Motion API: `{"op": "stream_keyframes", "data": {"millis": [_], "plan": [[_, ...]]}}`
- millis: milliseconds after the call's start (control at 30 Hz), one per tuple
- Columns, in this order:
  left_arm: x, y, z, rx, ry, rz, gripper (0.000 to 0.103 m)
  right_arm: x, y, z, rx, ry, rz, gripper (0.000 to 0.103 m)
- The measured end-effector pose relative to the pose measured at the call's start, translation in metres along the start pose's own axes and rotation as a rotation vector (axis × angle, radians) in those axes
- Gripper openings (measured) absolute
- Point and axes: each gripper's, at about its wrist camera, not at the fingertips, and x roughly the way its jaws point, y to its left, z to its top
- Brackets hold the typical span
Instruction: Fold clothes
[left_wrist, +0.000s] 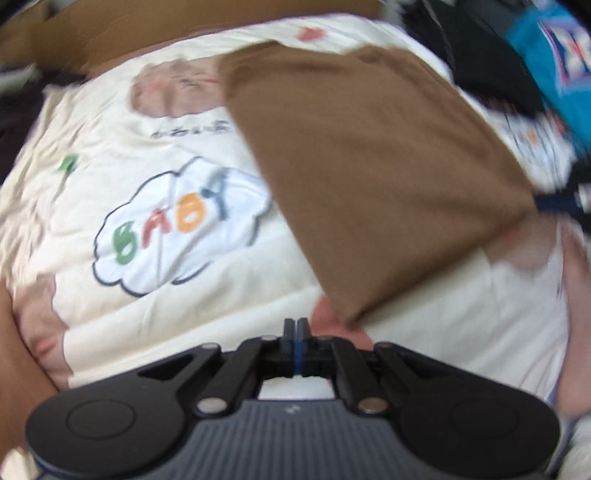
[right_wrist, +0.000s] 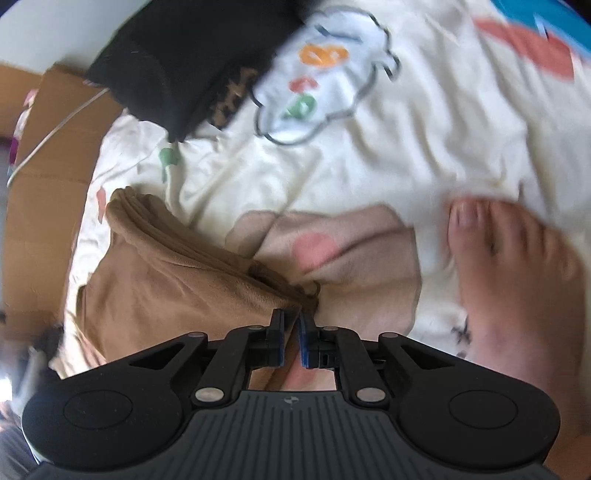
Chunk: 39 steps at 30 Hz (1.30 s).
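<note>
A brown garment (left_wrist: 373, 177) lies folded flat on a cream quilt (left_wrist: 155, 295) printed with a "BABY" cloud. My left gripper (left_wrist: 295, 325) hovers just left of the garment's near corner, its fingers pressed together with nothing between them. In the right wrist view the same brown garment (right_wrist: 177, 280) is bunched in folds at the left, its gathered edge reaching right up to the fingertips. My right gripper (right_wrist: 291, 321) shows a narrow gap between its pads, and I see no cloth inside that gap. Both views are motion-blurred.
A person's bare foot (right_wrist: 517, 280) rests on the quilt (right_wrist: 424, 147) right of my right gripper. A black garment (right_wrist: 192, 62) lies at the back, a cardboard box (right_wrist: 55, 166) to the left. Teal (left_wrist: 554, 62) and dark clothes pile at the far right.
</note>
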Motion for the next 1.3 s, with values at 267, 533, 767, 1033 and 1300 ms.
{"op": "stream_keyframes", "data": {"millis": [267, 533, 767, 1033, 1300], "plan": [[0.003, 0.028, 0.010, -0.255, -0.019, -0.108, 0.018, -0.009, 0.012, 0.013, -0.131, -0.040, 0.023, 0.051], [0.025, 0.032, 0.016, -0.438, -0.022, -0.209, 0.042, 0.012, 0.048, 0.022, -0.403, 0.011, 0.002, 0.053], [0.058, 0.034, 0.003, -0.604, 0.053, -0.326, 0.046, 0.036, 0.050, 0.019, -0.487, 0.063, -0.054, 0.053], [0.073, 0.047, -0.016, -0.779, 0.083, -0.453, 0.039, 0.050, 0.034, 0.017, -0.411, 0.124, -0.032, 0.053], [0.066, 0.050, -0.015, -0.723, 0.087, -0.415, 0.009, 0.047, 0.029, 0.017, -0.352, 0.173, 0.009, 0.014]]}}
